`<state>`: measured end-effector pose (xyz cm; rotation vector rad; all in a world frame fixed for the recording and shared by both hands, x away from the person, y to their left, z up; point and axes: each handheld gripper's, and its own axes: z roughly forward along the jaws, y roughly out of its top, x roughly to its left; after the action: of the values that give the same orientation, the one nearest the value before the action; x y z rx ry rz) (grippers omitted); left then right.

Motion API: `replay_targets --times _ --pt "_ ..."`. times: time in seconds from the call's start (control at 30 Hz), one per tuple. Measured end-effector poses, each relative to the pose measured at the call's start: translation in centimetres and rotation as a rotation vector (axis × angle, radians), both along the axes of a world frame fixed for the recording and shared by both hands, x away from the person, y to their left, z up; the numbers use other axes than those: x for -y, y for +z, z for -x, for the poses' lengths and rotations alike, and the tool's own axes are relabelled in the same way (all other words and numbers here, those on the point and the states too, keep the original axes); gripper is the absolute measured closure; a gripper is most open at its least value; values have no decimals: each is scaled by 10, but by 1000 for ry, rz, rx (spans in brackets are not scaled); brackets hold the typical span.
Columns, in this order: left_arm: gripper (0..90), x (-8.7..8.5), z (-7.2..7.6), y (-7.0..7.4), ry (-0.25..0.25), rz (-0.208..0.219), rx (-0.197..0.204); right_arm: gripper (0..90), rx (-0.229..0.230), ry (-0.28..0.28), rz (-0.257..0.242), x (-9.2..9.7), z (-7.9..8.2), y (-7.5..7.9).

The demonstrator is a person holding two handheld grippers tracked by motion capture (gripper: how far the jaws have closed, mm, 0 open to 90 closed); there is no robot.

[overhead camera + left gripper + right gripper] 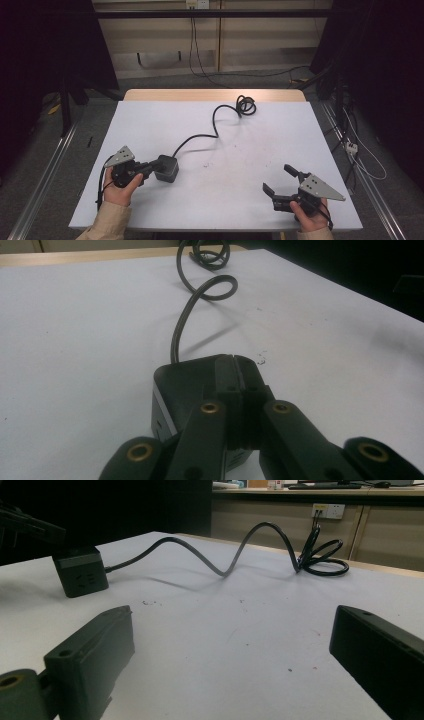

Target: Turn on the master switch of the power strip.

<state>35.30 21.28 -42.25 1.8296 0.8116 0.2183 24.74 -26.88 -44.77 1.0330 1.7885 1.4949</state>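
A black power-socket cube (167,169) lies on the white tabletop (235,150) at the left. Its black cable (215,125) snakes away to a coil (246,106) near the far edge. My left gripper (151,168) is shut, and its closed tips rest against the cube. In the left gripper view those tips (235,365) lie pressed together over the cube's top (175,385), with nothing between them. My right gripper (276,179) stands open near the front right, holding nothing. From the right gripper view (232,617) the cube (80,572) and cable (235,555) lie farther off.
The coil (322,557) sits by the wooden far edge (215,95) of the table. Beyond it, a wall outlet (327,511) and loose cables on the floor (360,160). Dark curtains flank both sides. Metal rails (45,175) run along the floor.
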Motion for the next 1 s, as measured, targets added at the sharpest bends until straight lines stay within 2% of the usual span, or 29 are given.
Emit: replay_targets --times 1.0 --pt "900 2 -1 -4 7 -27 -6 35 1 1 0 0 0 1"
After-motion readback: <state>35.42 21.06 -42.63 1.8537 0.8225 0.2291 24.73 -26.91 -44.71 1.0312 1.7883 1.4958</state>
